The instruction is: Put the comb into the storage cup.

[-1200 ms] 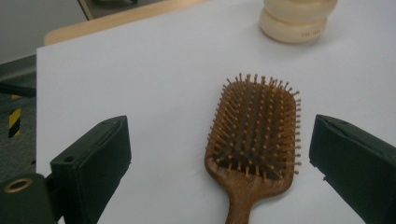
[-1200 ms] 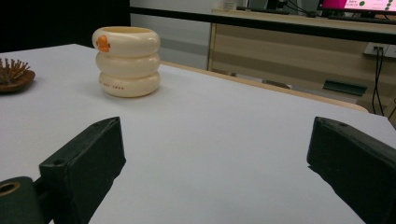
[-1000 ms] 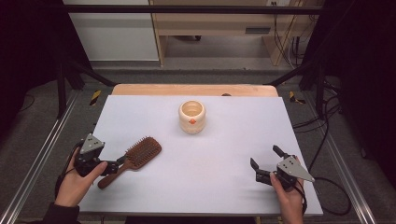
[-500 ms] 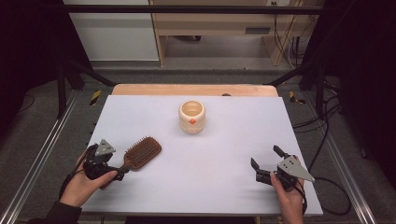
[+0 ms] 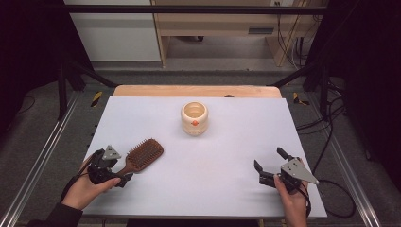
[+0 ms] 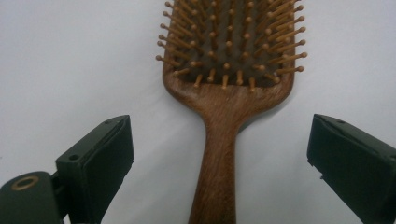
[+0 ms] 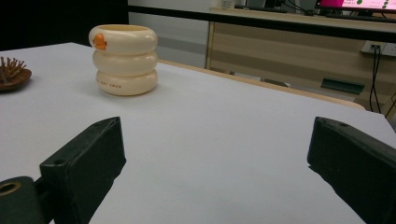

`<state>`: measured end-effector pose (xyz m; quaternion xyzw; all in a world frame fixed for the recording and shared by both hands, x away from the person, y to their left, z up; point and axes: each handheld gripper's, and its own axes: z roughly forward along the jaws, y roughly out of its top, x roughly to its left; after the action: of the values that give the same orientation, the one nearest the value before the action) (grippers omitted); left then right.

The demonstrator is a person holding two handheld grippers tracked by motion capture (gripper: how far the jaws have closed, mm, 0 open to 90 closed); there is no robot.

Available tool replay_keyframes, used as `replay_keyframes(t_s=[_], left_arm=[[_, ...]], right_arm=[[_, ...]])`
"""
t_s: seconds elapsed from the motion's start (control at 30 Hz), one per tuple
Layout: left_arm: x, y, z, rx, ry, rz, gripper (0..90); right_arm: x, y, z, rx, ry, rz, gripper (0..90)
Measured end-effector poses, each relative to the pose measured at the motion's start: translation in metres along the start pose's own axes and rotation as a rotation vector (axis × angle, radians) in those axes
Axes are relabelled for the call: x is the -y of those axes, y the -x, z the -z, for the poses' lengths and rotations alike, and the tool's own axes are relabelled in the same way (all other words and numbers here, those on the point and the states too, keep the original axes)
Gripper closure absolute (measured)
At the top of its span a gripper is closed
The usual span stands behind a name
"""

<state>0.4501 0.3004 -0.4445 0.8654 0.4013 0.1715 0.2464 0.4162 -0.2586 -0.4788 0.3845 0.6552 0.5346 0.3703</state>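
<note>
Lab, framed test table point(image 5: 142, 109), trailing cables point(image 5: 326, 123), monitor point(image 7: 359, 4)

Even, soft light falls from above on the white desk point(image 5: 227, 156), which reads bright and clean in the high view, while the floor and room around it sink into near black. Shadows are faint: a thin dark edge under the hairbrush point(image 6: 229, 93) just ahead of the left hand-held gripper point(image 6: 219, 163). In that gripper's view the near jaws are slightly soft and the bristles sharp. Ahead of the right hand-held gripper point(image 7: 215, 158), the cream cup point(image 7: 125, 58) casts a pale shadow; the background furniture is blurred.
</note>
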Motion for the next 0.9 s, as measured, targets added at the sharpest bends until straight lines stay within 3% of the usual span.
replay_keyframes(t_s=[0.23,0.47,0.73,0.9], left_arm=[[0.0,-0.004,-0.003,0.022,-0.022,-0.012,12.6],[0.0,-0.009,-0.003,0.044,-0.041,-0.028,27.9],[-0.005,-0.006,-0.009,0.079,-0.114,-0.096,44.1],[-0.007,-0.005,-0.012,0.086,-0.144,-0.12,48.9]], right_arm=[[0.0,0.0,0.0,0.003,-0.004,0.001,4.3],[0.0,0.0,0.0,0.006,-0.003,0.003,4.5],[0.0,0.0,0.0,0.008,-0.008,0.002,4.5],[0.0,0.0,0.0,0.007,-0.009,0.003,4.5]])
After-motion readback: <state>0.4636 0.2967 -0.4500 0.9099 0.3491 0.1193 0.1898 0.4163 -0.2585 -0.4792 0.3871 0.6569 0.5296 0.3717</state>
